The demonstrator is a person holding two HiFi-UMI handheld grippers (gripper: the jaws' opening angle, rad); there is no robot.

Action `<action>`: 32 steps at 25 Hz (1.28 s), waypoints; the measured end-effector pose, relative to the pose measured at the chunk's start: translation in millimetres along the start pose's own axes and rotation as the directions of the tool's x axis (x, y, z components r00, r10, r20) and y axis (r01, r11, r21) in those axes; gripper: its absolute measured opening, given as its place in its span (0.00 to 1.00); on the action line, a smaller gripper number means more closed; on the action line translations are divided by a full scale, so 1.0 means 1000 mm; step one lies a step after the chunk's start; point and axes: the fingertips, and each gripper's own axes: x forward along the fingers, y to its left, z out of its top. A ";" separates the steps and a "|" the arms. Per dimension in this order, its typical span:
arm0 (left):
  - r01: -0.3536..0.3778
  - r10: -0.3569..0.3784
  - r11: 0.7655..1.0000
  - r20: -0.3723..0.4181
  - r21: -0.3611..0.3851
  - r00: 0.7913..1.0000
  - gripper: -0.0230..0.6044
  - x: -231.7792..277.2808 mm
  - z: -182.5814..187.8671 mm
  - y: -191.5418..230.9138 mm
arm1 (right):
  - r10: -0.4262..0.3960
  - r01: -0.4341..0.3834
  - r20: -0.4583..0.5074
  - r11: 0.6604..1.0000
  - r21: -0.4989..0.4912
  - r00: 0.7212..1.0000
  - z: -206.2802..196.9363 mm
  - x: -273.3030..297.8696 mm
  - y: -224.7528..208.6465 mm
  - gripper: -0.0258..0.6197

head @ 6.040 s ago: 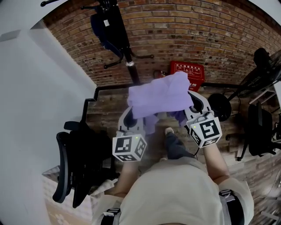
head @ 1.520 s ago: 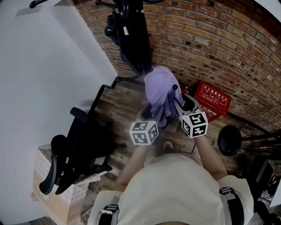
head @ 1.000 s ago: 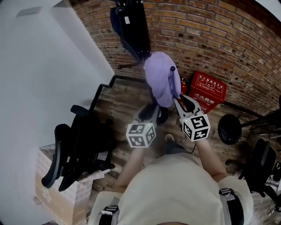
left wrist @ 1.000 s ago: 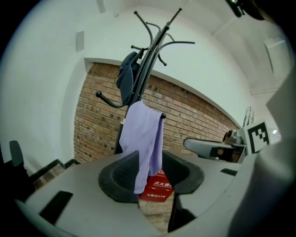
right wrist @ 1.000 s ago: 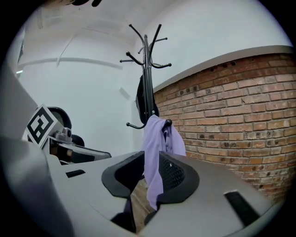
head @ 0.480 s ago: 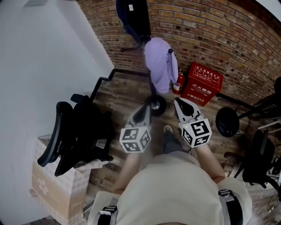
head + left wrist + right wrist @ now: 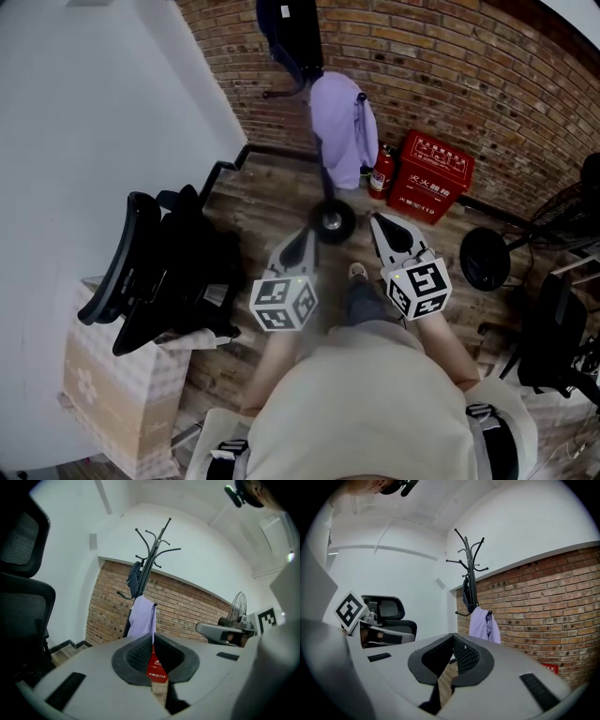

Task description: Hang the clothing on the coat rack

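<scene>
My left gripper (image 7: 302, 242) and right gripper (image 7: 382, 228) have just closed their jaws on nothing, tips together, near me and well apart from the coat rack (image 7: 331, 221). The purple garment (image 7: 336, 127) hangs on a low hook at the far side, draped unevenly. My worry is that little cloth seems caught, so its weight could drag it off onto the floor beside the red box (image 7: 430, 175).

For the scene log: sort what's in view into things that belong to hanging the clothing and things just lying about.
Belongs to the job: purple garment; coat rack.
Just lying about: red box; fire extinguisher; office chair; cardboard box.
</scene>
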 end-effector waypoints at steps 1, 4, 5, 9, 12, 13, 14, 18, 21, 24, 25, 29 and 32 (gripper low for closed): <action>0.002 -0.002 1.000 0.002 0.002 1.000 0.06 -0.001 0.000 -0.001 | 0.001 -0.001 0.002 1.000 -0.002 1.000 0.000 -0.001 0.001 0.04; 0.009 -0.009 1.000 0.005 0.006 1.000 0.06 -0.001 0.001 -0.004 | 0.000 0.000 0.007 1.000 -0.006 1.000 0.002 -0.003 0.002 0.04; 0.012 -0.012 1.000 0.005 0.005 1.000 0.06 -0.001 0.001 -0.004 | -0.001 0.001 0.008 1.000 -0.006 1.000 0.002 -0.004 0.001 0.04; 0.019 -0.019 1.000 0.006 -0.001 1.000 0.06 0.001 0.004 -0.006 | -0.004 0.004 0.012 1.000 -0.002 1.000 0.005 -0.003 -0.001 0.04; 0.018 -0.018 1.000 0.006 0.002 1.000 0.06 0.004 0.005 -0.005 | -0.004 0.004 0.016 1.000 -0.001 1.000 0.006 -0.001 -0.003 0.04; 0.017 -0.017 1.000 0.005 0.002 1.000 0.06 0.004 0.005 -0.005 | -0.003 0.003 0.015 1.000 -0.003 1.000 0.006 0.000 -0.004 0.04; 0.017 -0.017 1.000 0.005 0.001 1.000 0.06 0.005 0.005 -0.004 | -0.002 0.002 0.013 1.000 -0.007 1.000 0.006 0.001 -0.004 0.04; 0.011 -0.011 1.000 0.004 -0.002 1.000 0.06 0.007 0.007 -0.001 | 0.007 -0.007 0.007 1.000 -0.013 1.000 0.006 0.005 -0.003 0.04; 0.008 -0.008 1.000 0.005 0.000 1.000 0.06 0.008 0.008 0.001 | 0.014 -0.014 0.006 1.000 -0.016 1.000 0.006 0.007 -0.001 0.04; 0.009 -0.009 1.000 0.004 0.002 1.000 0.06 0.009 0.009 0.001 | 0.017 -0.017 0.008 1.000 -0.013 1.000 0.007 0.008 -0.001 0.04; 0.009 -0.009 1.000 0.004 0.003 1.000 0.06 0.009 0.009 0.001 | 0.018 -0.018 0.009 1.000 -0.012 1.000 0.007 0.009 -0.001 0.04; 0.011 -0.011 1.000 0.000 0.013 1.000 0.06 0.009 0.009 0.001 | 0.020 -0.020 0.011 1.000 -0.010 1.000 0.006 0.009 0.000 0.04; 0.011 -0.011 1.000 -0.005 0.017 1.000 0.06 0.009 0.008 0.001 | 0.019 -0.019 0.011 1.000 -0.009 1.000 0.007 0.009 -0.001 0.04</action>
